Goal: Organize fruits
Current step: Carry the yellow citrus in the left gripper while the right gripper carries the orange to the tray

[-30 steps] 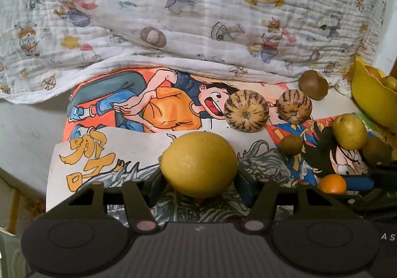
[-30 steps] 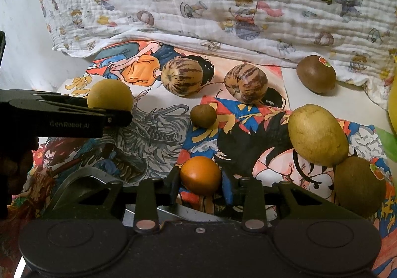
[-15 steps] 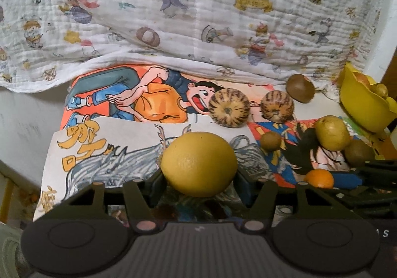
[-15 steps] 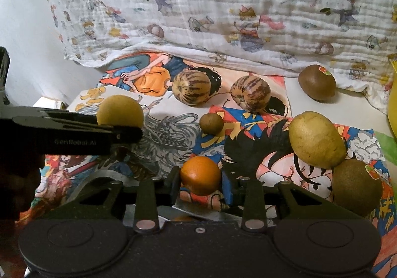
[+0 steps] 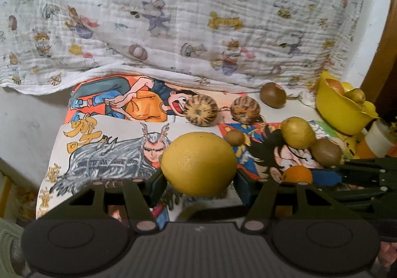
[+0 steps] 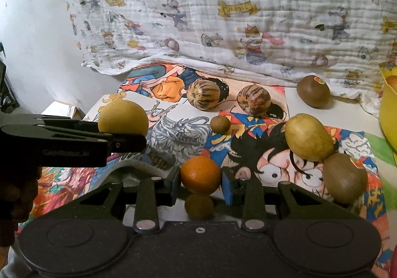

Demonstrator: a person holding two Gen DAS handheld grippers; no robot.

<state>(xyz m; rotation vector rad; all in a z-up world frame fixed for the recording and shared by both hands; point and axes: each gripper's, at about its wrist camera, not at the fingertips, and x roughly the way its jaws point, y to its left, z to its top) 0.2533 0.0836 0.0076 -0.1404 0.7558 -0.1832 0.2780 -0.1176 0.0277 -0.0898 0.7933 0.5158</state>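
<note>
left wrist: left tongs clenched on big round yellow lemon, held above the cartoon-print counter; carry it level toward the yellow plastic bowl at far right | right wrist: right tongs grasping small round orange above the counter; keep clear of loose yellow-green mango and brown kiwi

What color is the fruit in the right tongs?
Orange; the small citrus fruit shows best in the right wrist view.
</note>
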